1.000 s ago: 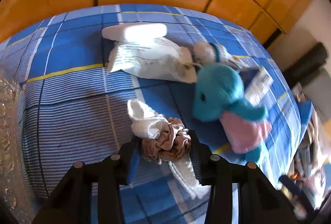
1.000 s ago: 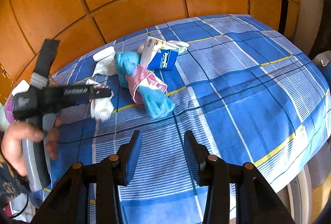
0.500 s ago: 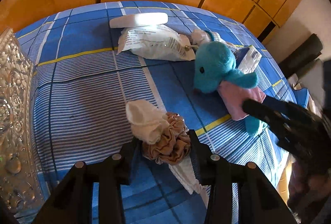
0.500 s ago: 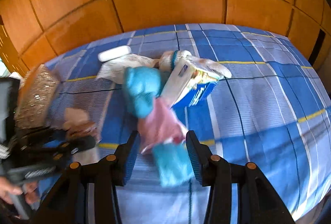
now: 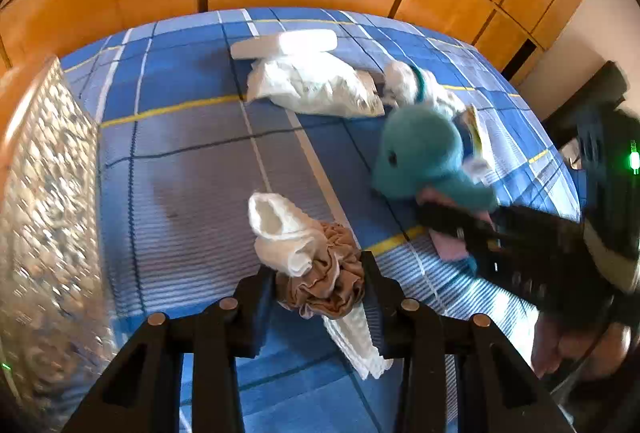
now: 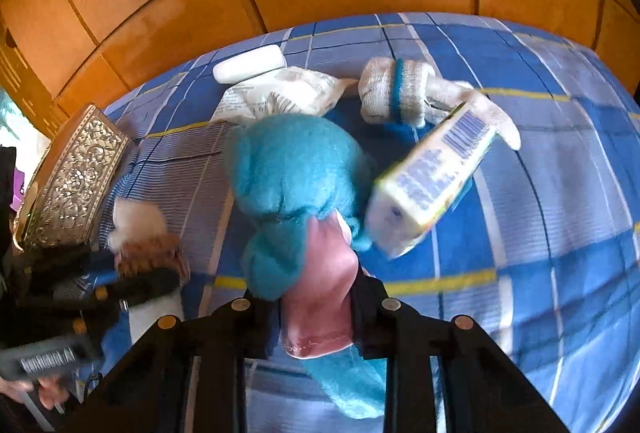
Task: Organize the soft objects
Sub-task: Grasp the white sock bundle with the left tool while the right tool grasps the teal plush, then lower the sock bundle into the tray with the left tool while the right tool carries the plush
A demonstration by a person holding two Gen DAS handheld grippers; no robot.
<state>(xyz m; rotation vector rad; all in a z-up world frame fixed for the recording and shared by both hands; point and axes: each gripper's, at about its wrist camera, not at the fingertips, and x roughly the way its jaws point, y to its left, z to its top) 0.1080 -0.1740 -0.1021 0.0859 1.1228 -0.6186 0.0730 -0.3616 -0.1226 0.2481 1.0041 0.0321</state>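
Grippers work on a blue plaid bed: right gripper closing on teal plush toy mid-bed; beside the toy, left gripper closing on brown-and-white cloth bundle.

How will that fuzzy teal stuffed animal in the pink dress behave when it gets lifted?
The fuzzy teal stuffed animal probably flops: the right gripper, its jaws closing, pinches only the pink dress, so the big head likely droops. It looks light, and the fuzzy cloth seems unlikely to slip.
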